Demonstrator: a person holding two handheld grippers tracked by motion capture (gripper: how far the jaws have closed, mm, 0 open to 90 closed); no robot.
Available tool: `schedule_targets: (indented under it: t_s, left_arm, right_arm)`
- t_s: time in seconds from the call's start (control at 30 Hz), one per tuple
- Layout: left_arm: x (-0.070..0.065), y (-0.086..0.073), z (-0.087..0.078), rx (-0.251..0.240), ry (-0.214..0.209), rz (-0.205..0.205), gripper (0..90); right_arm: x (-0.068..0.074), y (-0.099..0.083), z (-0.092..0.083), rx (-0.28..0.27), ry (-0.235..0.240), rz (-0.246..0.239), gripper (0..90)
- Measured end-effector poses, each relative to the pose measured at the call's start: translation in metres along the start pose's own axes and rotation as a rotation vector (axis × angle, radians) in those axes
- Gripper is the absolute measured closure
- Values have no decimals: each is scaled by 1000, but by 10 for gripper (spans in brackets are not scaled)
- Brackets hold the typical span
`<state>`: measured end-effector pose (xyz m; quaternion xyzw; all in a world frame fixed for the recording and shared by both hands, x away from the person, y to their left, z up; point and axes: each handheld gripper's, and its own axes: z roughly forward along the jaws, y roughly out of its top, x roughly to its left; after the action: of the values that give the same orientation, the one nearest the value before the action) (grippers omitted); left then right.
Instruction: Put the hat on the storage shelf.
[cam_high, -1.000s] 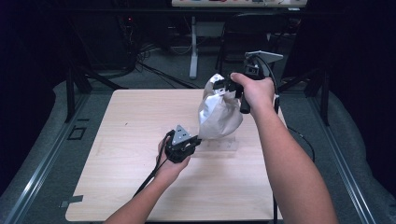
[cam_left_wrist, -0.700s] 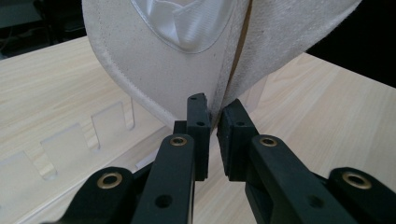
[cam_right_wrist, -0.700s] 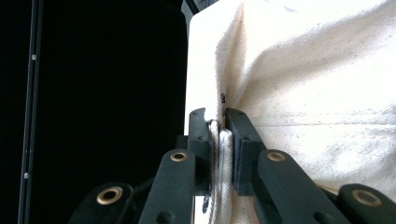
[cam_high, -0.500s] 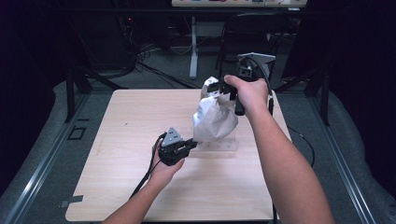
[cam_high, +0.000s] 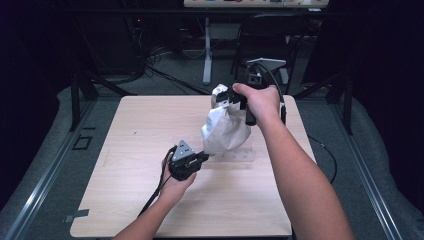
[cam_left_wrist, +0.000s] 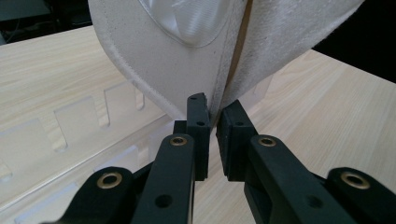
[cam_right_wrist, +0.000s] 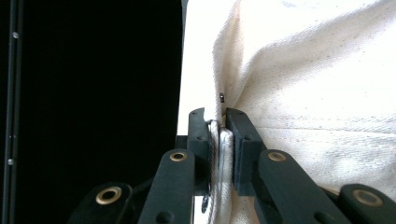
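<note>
A cloth bag (cam_high: 225, 127) is hanging above the right half of the wooden table (cam_high: 125, 200), with its lower end reaching down to a clear slotted plate (cam_high: 235, 156) that is lying flat on the tabletop just below it. The right gripper (cam_high: 231, 98) is sitting at the bag's top end, on the far side, while the left gripper (cam_high: 202, 159) is sitting at its bottom corner, nearer the person and to the left. Behind the table, cables (cam_high: 165, 75) are lying on the floor.
</note>
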<state>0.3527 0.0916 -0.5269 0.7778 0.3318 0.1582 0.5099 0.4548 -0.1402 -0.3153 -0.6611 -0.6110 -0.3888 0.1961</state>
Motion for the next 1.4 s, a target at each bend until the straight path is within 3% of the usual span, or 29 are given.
schedule_targets:
  t_s: [0.13,0.2,0.33,0.4,0.53,0.6,0.63,0.67,0.7,0.73,0.77,0.8,0.87,0.9,0.93,1.0,1.03,1.07,1.1,1.13,1.17,1.2,1.23,1.33,1.37,1.4]
  left_arm:
    - [-2,-4,-1,7,25,-1,847]
    - [-2,-6,-1,1,26,-6,849]
    - [-1,-11,-1,5,35,-28,852]
    - [3,-17,-1,10,35,-68,853]
    - [2,-24,3,38,43,-79,852]
    - [3,-25,4,38,43,-58,851]
    - [3,-28,5,37,37,-110,849]
    - [3,-28,4,37,35,-132,847]
    - [6,-28,4,34,31,-96,845]
    - [2,-30,3,44,29,-157,843]
    - [2,-30,3,50,27,-147,840]
    - [5,-31,3,48,31,-100,838]
    - [7,-32,2,56,24,-86,825]
    - [8,-35,1,76,13,-122,773]
    - [8,-35,1,76,13,-122,751]
    - [9,-40,-2,101,4,-174,701]
    - [10,-42,-2,100,12,-163,684]
    - [4,-44,-4,114,19,-237,679]
    - [4,-44,-4,114,19,-237,664]
    - [10,-45,-5,120,16,-152,664]
    - [11,-46,-6,130,26,-120,645]
    - [7,-48,-7,142,27,-164,631]
    - [6,-49,-8,149,36,-161,601]
    - [7,-51,-13,177,34,-143,569]
    - [5,-52,-17,190,41,-171,561]
    - [5,-52,-17,190,41,-171,554]
  right_arm:
    - [-1,1,0,-27,-26,-40,714]
    - [-1,2,-1,-35,-13,-35,671]
    - [-1,1,-6,-58,-2,-41,660]
    - [-3,1,-10,-61,-10,-44,656]
    - [-6,2,-15,-73,-13,-40,652]
    - [-7,2,-17,-71,-17,-42,652]
    - [-7,2,-18,-72,-14,-38,651]
    - [-8,2,-19,-76,-12,-39,649]
    - [-9,2,-19,-79,-14,-39,648]
    - [-10,2,-20,-85,-11,-36,646]
    - [-11,2,-21,-83,-12,-36,645]
    - [-12,2,-21,-82,-21,-40,645]
    - [-13,1,-22,-83,-30,-44,643]
    - [-15,1,-23,-89,-51,-48,639]
    - [-17,0,-24,-95,-61,-54,637]
    - [-18,-1,-26,-100,-86,-68,630]
    - [-19,-2,-26,-101,-91,-70,628]
    - [-20,-3,-26,-111,-93,-70,625]
    - [-20,-3,-26,-111,-93,-70,625]
    - [-20,-3,-27,-105,-98,-73,622]
    - [-21,-4,-28,-109,-111,-81,616]
    - [-22,-5,-28,-113,-124,-88,613]
    - [-23,-7,-29,-118,-163,-113,607]
    - [-24,-9,-30,-119,-184,-126,603]
    - [-28,-12,-30,-122,-184,-133,600]
    - [-29,-13,-31,-119,-188,-135,599]
